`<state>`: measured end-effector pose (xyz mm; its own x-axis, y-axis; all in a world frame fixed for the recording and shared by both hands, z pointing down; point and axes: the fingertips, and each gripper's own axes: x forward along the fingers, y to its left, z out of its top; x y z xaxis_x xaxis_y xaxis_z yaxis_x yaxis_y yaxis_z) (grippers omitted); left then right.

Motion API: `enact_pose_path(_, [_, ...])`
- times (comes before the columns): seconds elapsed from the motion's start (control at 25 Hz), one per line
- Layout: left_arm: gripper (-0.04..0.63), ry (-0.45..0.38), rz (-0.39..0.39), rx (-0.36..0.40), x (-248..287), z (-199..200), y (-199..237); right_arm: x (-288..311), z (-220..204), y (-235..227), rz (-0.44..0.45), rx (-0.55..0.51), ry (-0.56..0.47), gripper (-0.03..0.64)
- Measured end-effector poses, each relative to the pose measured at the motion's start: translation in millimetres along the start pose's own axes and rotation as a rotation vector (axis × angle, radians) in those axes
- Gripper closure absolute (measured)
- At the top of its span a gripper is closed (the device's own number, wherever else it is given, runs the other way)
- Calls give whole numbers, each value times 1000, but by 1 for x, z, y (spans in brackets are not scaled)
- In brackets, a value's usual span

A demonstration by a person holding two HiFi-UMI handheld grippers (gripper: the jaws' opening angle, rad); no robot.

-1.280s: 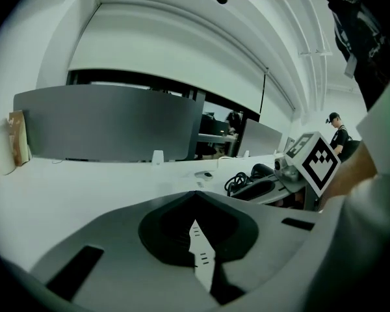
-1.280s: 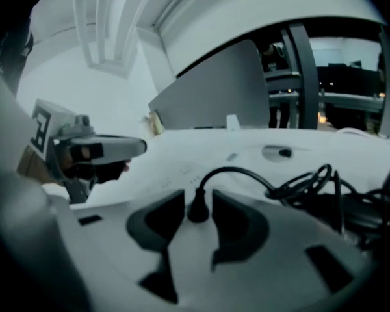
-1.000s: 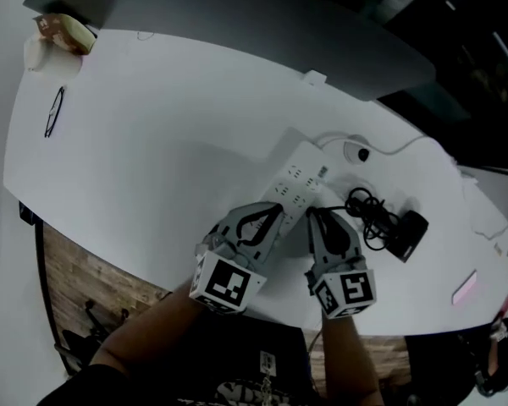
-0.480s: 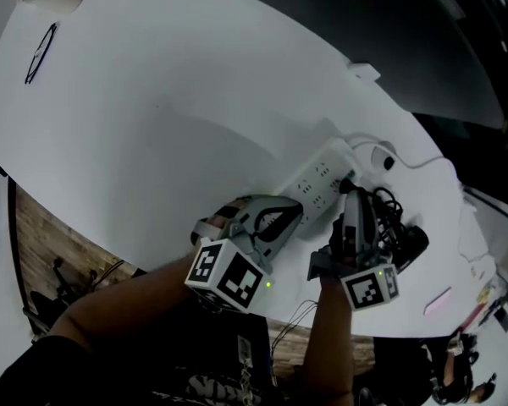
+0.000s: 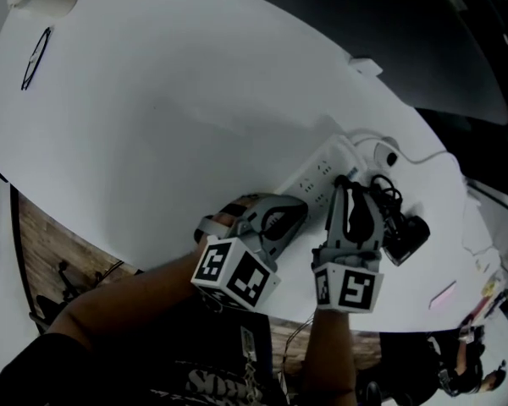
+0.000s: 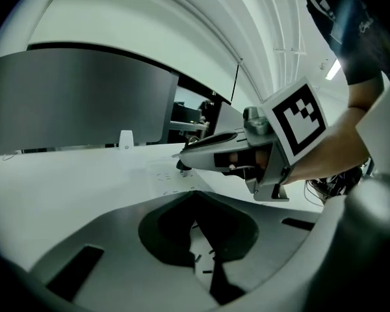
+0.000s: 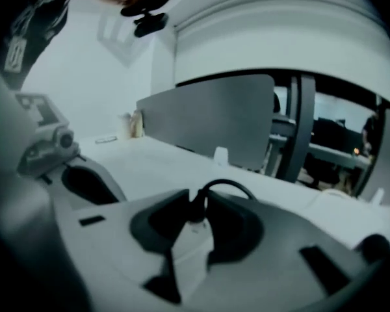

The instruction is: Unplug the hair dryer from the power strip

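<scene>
power strip (image 5: 317,172) on the table (image 5: 152,100), hair dryer (image 5: 406,235) just right of it.

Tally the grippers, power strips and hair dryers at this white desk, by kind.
Grey two-jaw grippers: 2, the left gripper and the right gripper, whose jaws have just been opening with the black plug between them
Long white power strips: 1
Black hair dryers: 1
Total: 4

White power strip (image 5: 315,174) lies flat and diagonal on the white table (image 5: 152,100), sockets facing up. Black plug (image 7: 196,208) stands upright at its far end (looks still seated), and its cord (image 5: 379,194) arches off into a loose tangle just beside that end. Black hair dryer (image 5: 406,237) lies just past the tangle, near the table edge.
</scene>
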<state>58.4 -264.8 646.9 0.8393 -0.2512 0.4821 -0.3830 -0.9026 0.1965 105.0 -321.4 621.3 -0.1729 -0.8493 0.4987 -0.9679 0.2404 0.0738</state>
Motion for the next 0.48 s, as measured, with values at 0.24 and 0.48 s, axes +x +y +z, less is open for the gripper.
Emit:
enact_pose_path(0.24, [569,45,-6,18,3,-2,0,4,-2,11,-2,-67,-38,515])
enact_pose_path(0.48, [569,64,-10,5,5,-6,2,3,-6,9,21,32,-73,514])
